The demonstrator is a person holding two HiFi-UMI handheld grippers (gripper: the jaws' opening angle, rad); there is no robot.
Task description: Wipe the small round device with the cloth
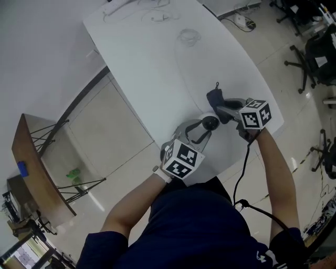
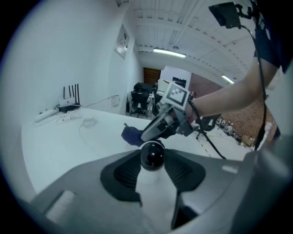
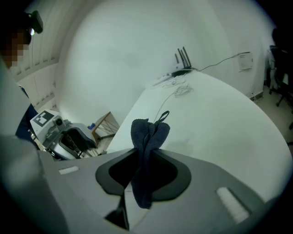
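Observation:
My left gripper is shut on the small round device, a glossy black ball on a white body, near the front edge of the white table. In the left gripper view the device sits pinched between both pads, with the right gripper just beyond it. My right gripper is shut on a dark blue cloth, which sticks up past its tips right beside the device. The right gripper view shows the cloth bunched upright between the jaws, its loop on top.
Loose cables and a router lie at the table's far end. A thin clear cord runs down the tabletop. On the floor stand a wooden rack at the left and office chairs at the right.

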